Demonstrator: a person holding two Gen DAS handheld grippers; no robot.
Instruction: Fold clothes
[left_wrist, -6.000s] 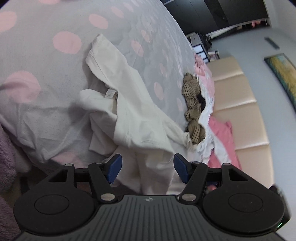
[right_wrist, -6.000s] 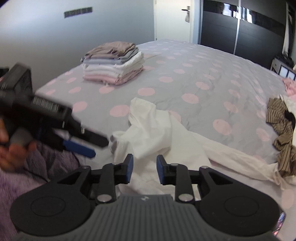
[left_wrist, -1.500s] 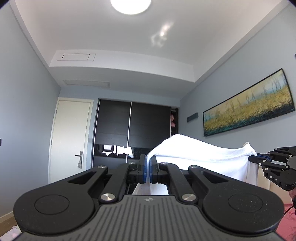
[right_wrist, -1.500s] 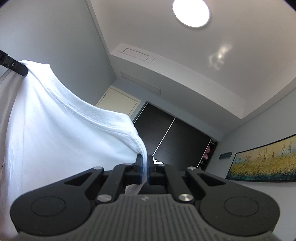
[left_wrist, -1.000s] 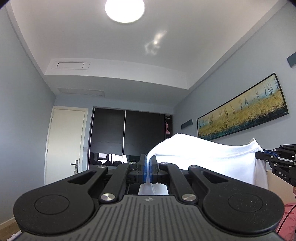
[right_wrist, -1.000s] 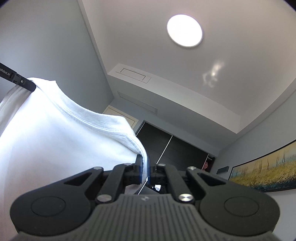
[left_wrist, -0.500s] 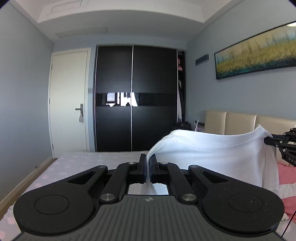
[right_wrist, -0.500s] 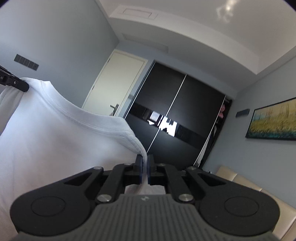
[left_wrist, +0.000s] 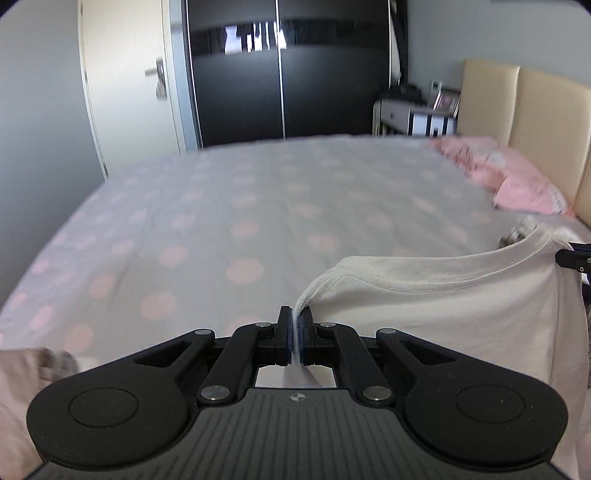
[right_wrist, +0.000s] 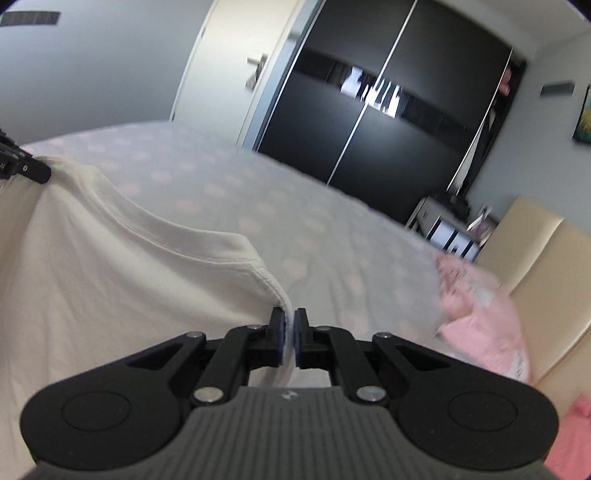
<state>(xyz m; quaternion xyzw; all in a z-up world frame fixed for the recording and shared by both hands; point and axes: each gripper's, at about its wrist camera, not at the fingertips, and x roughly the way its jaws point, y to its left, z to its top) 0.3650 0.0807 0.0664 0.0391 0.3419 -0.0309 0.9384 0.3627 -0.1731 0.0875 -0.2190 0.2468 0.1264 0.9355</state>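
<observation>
A white T-shirt (left_wrist: 443, 306) hangs stretched between my two grippers above the grey bed with pink dots (left_wrist: 240, 221). My left gripper (left_wrist: 294, 317) is shut on one shoulder edge of the shirt. The other shoulder runs to the right gripper's tip (left_wrist: 574, 256) at the right edge of the left wrist view. In the right wrist view my right gripper (right_wrist: 290, 317) is shut on the shirt's hem (right_wrist: 147, 277), and the left gripper's tip (right_wrist: 27, 168) pinches the far corner at the left. The neckline sags between them.
Pink pillows (left_wrist: 517, 177) lie against a beige headboard (left_wrist: 535, 110) at the right. A black sliding wardrobe (left_wrist: 288, 74) and a white door (left_wrist: 125, 74) stand beyond the bed. A folded brownish garment (left_wrist: 33, 365) shows at the lower left.
Both grippers have swung down and forward with the shirt: the views went from ceiling and wall to the bed surface. The shirt stays gripped at both shoulders.
</observation>
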